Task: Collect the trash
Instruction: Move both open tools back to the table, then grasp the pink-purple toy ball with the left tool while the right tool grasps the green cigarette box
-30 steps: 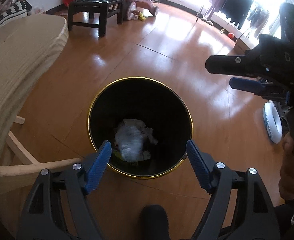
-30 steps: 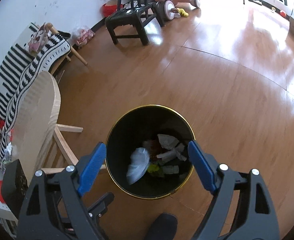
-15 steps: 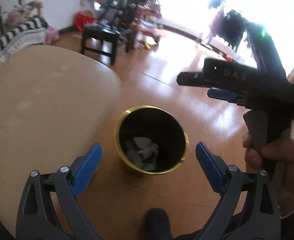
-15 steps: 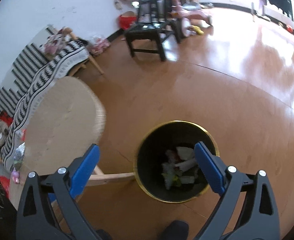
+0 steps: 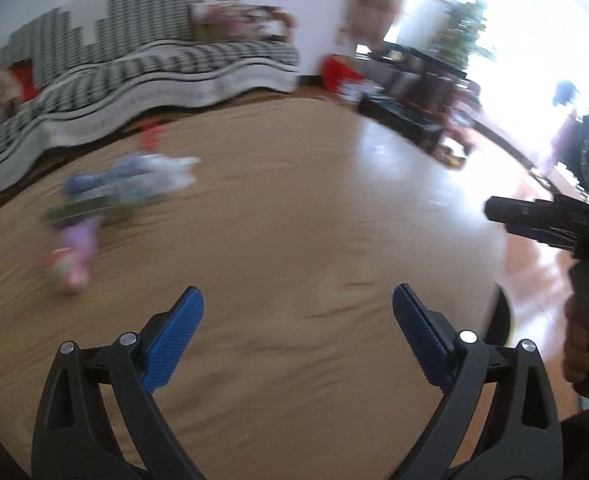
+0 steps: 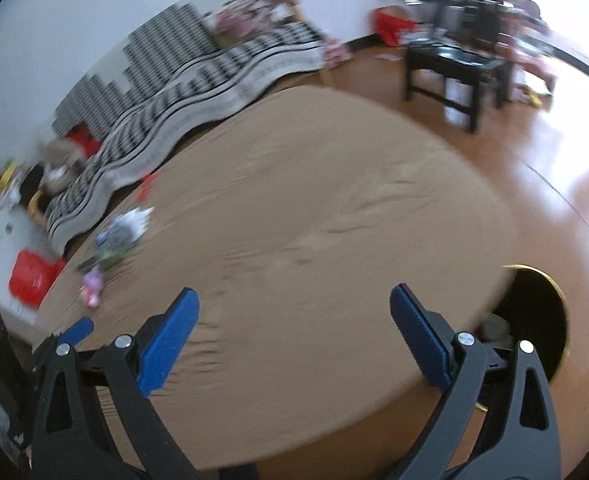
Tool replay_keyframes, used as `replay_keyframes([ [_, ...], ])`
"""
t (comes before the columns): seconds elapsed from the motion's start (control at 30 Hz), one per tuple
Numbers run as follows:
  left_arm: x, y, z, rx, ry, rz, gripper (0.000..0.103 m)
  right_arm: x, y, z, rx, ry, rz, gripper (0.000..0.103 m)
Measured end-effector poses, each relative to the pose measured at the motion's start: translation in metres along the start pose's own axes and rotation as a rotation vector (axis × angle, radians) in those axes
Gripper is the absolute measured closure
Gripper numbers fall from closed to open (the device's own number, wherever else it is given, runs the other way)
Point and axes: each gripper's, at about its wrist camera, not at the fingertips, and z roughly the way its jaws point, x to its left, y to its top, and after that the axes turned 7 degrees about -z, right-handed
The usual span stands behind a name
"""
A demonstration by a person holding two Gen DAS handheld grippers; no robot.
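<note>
Both jaws are wide and hold nothing, left gripper (image 5: 297,300) and right gripper (image 6: 294,300) over the round bench (image 6: 314,220). Blurry trash (image 5: 134,184) lies far left. The bin (image 6: 534,312) peeks out near right.

Both views motion-blurred; trash pile (image 5: 122,196) on the round table (image 5: 294,240) smeared, single items not separable, only whitish, blue, dark green and pink patches readable; same pile (image 6: 114,240) small and soft in right wrist view; black bin (image 6: 534,320) with gold rim half hidden behind table edge, contents unreadable; in left wrist view only a sliver of it (image 5: 502,320) shows; right gripper (image 5: 534,220) cut by frame edge, jaw gap not readable there; striped sofa (image 5: 134,76) blurred.
</note>
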Motion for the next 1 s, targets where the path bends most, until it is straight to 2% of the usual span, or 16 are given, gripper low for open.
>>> replay_keyframes([
  [0.17, 0.077, 0.002, -0.009, -0.019, 0.119, -0.063, 0.011, 0.087, 0.005, 0.036, 0.036, 0.079, -0.14, 0.01],
  [0.33, 0.134, 0.009, 0.001, -0.004, 0.185, -0.136, 0.011, 0.15, 0.017, 0.064, 0.029, 0.148, -0.252, 0.01],
  [0.53, 0.156, 0.017, 0.027, 0.022, 0.232, -0.134, 0.011, 0.186, 0.02, 0.1, 0.051, 0.168, -0.344, 0.01],
  [0.67, 0.169, 0.023, 0.041, 0.034, 0.228, -0.159, 0.012, 0.208, 0.021, 0.122, 0.062, 0.174, -0.423, 0.01],
  [0.77, 0.174, 0.025, 0.044, 0.034, 0.226, -0.162, 0.023, 0.224, 0.022, 0.134, 0.063, 0.202, -0.466, 0.01],
  [0.83, 0.177, 0.025, 0.045, 0.041, 0.208, -0.17, 0.04, 0.234, 0.021, 0.142, 0.064, 0.215, -0.494, 0.01],
  [0.9, 0.178, 0.025, 0.043, 0.034, 0.224, -0.148, 0.055, 0.244, 0.021, 0.149, 0.061, 0.22, -0.523, 0.01],
  [1.0, 0.179, 0.022, 0.039, 0.039, 0.219, -0.142, 0.059, 0.261, 0.019, 0.163, 0.061, 0.213, -0.578, 0.01],
])
